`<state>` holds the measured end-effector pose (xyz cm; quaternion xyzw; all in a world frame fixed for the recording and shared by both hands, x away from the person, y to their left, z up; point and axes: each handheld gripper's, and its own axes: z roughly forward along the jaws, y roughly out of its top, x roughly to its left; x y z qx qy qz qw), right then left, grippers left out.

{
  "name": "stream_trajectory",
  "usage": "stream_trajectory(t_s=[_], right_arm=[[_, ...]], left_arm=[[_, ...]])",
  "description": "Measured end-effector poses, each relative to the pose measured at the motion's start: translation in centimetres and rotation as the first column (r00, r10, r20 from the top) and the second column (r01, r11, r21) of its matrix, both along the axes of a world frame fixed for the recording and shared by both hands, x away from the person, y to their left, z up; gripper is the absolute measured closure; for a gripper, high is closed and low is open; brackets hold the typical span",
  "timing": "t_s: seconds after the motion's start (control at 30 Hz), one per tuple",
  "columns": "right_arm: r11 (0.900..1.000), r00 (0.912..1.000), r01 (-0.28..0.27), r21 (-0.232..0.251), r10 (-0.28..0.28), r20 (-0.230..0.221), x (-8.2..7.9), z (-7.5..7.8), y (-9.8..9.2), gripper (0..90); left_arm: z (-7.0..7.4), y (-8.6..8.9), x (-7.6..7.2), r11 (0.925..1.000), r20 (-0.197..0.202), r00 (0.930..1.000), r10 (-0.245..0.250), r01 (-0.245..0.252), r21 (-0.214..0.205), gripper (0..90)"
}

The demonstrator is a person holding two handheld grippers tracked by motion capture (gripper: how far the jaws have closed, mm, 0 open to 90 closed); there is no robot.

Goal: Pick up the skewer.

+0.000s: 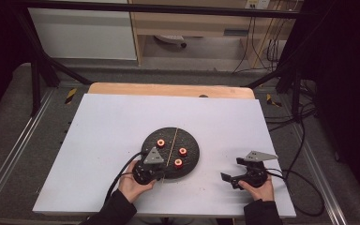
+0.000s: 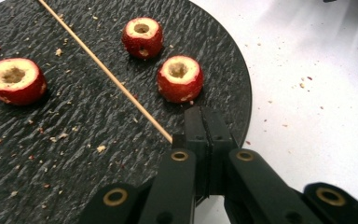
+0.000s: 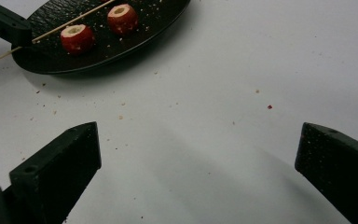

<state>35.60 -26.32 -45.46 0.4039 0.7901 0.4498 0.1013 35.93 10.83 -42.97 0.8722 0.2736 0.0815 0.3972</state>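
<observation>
1. Table: white top, scattered with fine crumbs around the plate.
2. Plate: round, black, slate-textured, lying flat near the front middle of the table; crumbs strewn over its surface.
3. Cored fruits, 3 pieces, red skin with pale hollowed centres, all standing on the plate: 1 on the left of the skewer, 2 on the right of it, a farther one and a nearer one. They stand apart from each other.
4. Skewer: thin, pale wood, lying across the plate between the single fruit and the pair; its near end runs in between the left gripper's jaws.
5. Left gripper: held in the person's left hand at the plate's near edge; jaws pressed together, clamped on the near end of the skewer, just beside the nearer fruit.
6. Right gripper: held in the person's right hand over bare table to the right of the plate, well apart from it; jaws spread wide, nothing between them.
</observation>
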Motion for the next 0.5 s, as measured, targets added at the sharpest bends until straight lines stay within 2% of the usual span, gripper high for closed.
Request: stream_trajectory(t_s=[0.5], right_arm=[[1.0000, 1.0000, 0.000, -0.001, 0.000, -0.004, 0.0, 0.0, 0.0, 0.9]], left_arm=[[0.0, 1.5, 0.3, 0.9988, 0.012, 0.9990, 0.044, -0.044, 0.023, 89.9]])
